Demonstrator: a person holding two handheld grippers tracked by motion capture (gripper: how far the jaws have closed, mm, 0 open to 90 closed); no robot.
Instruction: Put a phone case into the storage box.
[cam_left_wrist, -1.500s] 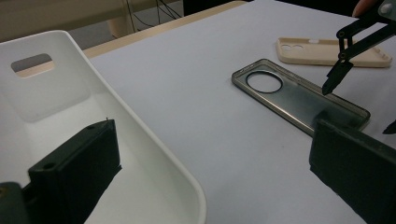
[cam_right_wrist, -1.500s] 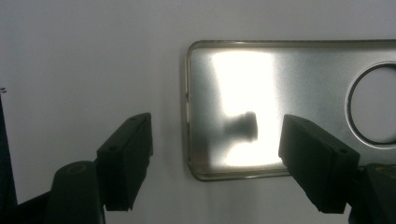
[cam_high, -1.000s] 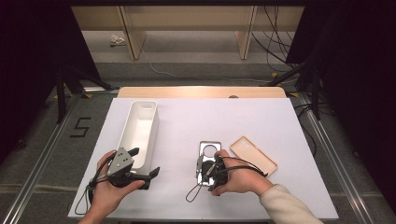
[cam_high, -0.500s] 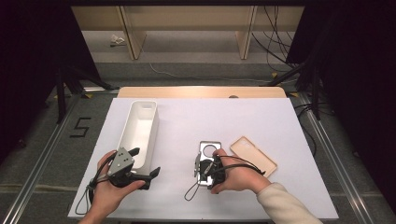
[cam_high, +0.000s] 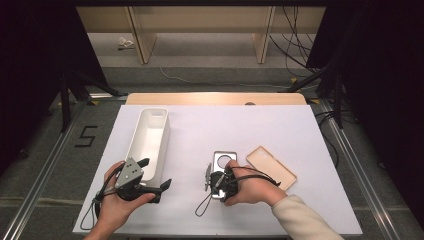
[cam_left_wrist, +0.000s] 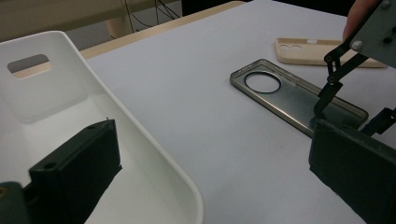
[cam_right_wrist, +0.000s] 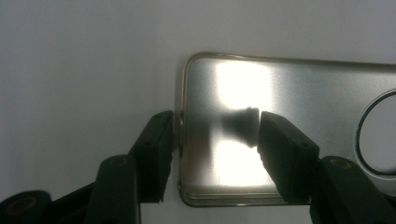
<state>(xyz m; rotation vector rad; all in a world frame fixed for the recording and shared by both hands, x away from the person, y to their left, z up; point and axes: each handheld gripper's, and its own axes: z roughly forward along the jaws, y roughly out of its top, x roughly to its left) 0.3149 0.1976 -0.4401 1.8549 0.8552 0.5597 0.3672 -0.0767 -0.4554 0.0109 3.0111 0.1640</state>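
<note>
High view: a white surface (cam_high: 280, 130) carries three things. The right gripper (cam_high: 218, 181), held in a hand with a cream sleeve, points down at the near end of a grey case (cam_high: 223, 162), a thin, glossy, rounded rectangle with a round hole near its far end. Just to the right of that gripper lies a tan case (cam_high: 271, 167), matt and flat, set at a slant and apart from the grey one. The left gripper (cam_high: 152, 186) lies low in the other hand, its fingers level, touching the near end of a long white bin (cam_high: 149, 137), a smooth plastic trough with rounded corners.

Left gripper view: the two black, blocky fingers are spread wide with nothing between them. One finger (cam_left_wrist: 77, 170) lies inside the bin (cam_left_wrist: 154, 158), over its smooth curved wall; the other (cam_left_wrist: 355, 175) is outside it, over the surface. Beyond that outer finger lies the grey case (cam_left_wrist: 285, 95), shiny, with a raised rim and a dark ring round its hole. The right gripper's thin metal linkage (cam_left_wrist: 338, 70) comes down onto the case's near end. The tan case (cam_left_wrist: 322, 51) lies farther off.

Right gripper view: the right gripper's fingers have just been closing and straddle the short end rim of the grey case (cam_right_wrist: 299, 93). The left finger (cam_right_wrist: 156, 149) is outside the rim, touching or almost touching it; the right finger (cam_right_wrist: 285, 149) is inside, over the mirror-like floor, with a gap to the rim. The case is between them, not yet pinched.
</note>
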